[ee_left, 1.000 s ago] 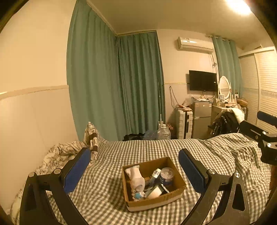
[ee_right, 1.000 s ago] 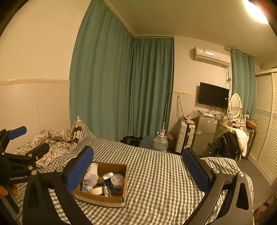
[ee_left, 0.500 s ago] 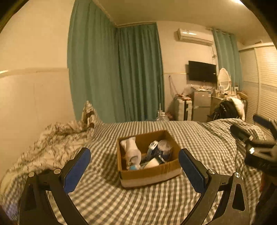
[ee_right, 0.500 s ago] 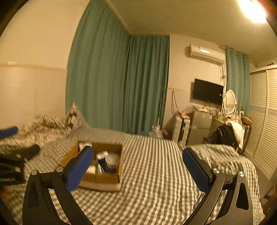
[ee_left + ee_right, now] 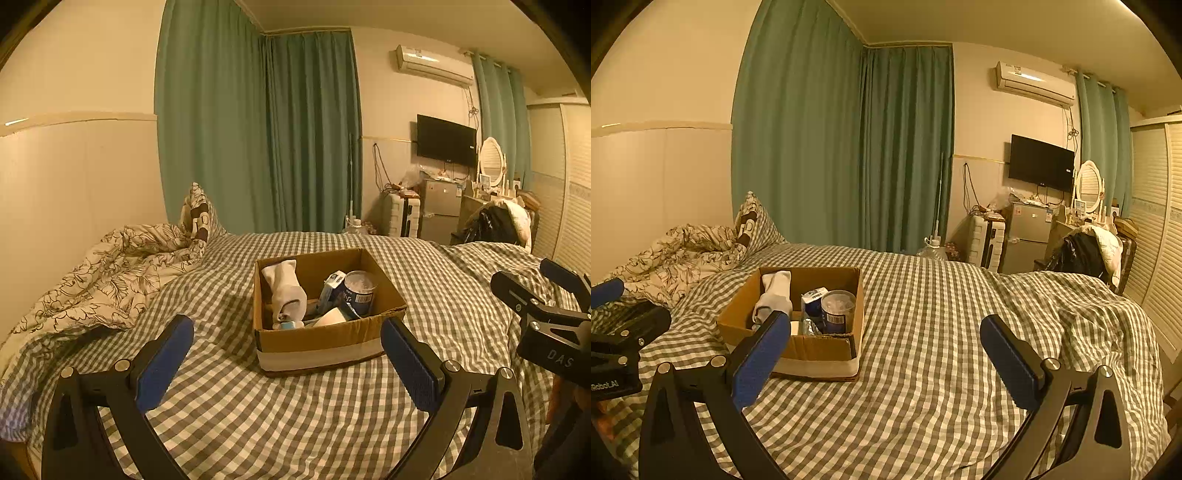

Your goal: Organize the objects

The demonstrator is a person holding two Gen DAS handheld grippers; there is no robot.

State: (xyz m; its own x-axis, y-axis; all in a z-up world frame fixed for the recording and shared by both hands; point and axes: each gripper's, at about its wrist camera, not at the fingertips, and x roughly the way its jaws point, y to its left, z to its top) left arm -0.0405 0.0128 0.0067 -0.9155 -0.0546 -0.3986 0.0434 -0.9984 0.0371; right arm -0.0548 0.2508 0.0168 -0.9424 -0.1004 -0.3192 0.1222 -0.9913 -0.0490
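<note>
1. looks like we're right at the start of the organizing job, the approach step i'd say. nothing has been picked yet and both claws are just lined up facing the cardboard box (image 5: 325, 334).

2. the box sits on the bed (image 5: 280, 417), roughly mid-bed on the gingham cover, with the rumpled floral duvet (image 5: 110, 273) off toward the left edge by the wall. inside it: a white sock (image 5: 286, 291) standing up at the left, a blue-and-white carton (image 5: 332, 290) leaning in the middle, a round tin (image 5: 360, 295) just beside it, plus some smaller stuff at the front i can't make out.

3. left claw (image 5: 288, 365): spread wide, nothing between the blue pads, not touching the box or the cover. the box's front wall sits framed between the two fingers, a bit ahead of them.

4. right claw (image 5: 882, 360): also wide open and empty, pointed at bare bed to the right of the box. its left pad overlaps the box's near corner in the view, but i can't tell if it really touches.

5. next move, my guess: left claw goes up and over the front wall and down onto one item. the sock is the easy one, soft and sticking up. the tin and carton are packed together, so they'd need a careful angle.
</note>
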